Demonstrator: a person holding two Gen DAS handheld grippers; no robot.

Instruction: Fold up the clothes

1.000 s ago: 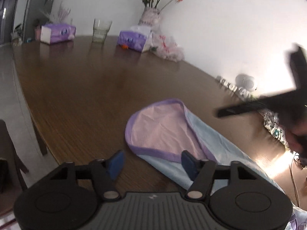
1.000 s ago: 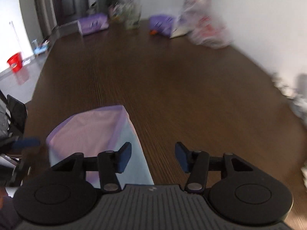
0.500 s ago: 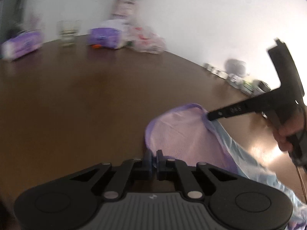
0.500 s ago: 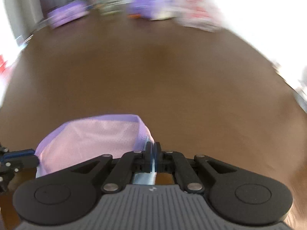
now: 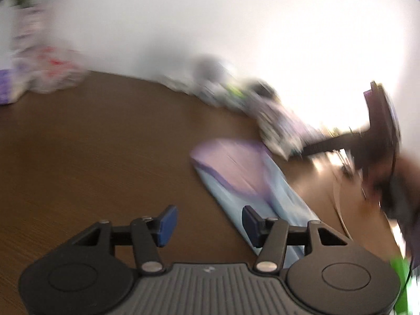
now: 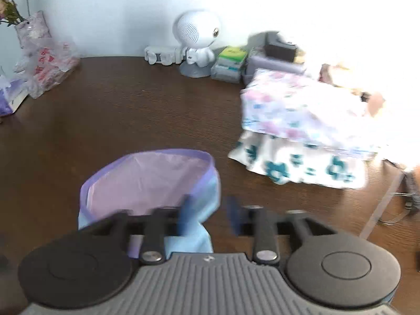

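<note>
A light-blue garment with a lilac lining and purple hem (image 5: 236,168) lies folded into a long narrow strip on the brown table (image 5: 92,157). My left gripper (image 5: 208,216) hovers at its near left edge. Its jaws are opening, with bare table between them and the right finger over the cloth. In the right wrist view the same garment (image 6: 149,181) lies just ahead of my right gripper (image 6: 210,212). Those blurred jaws are opening too. The cloth's blue corner lies under the left finger, and the pads do not press it. The other gripper's dark handle (image 5: 378,131) shows blurred at the right.
A stack of folded floral clothes (image 6: 302,120) sits to the right on the table. Along the wall stand a white round-headed figure (image 6: 197,42), a green-topped pack (image 6: 231,57), a power strip (image 6: 162,55), a flower vase (image 6: 31,31) and a plastic bag (image 6: 50,68).
Half a second ago both grippers were shut on the garment's edge; now both have let go and opened. The garment lies narrower, and both views have swung to the right.
</note>
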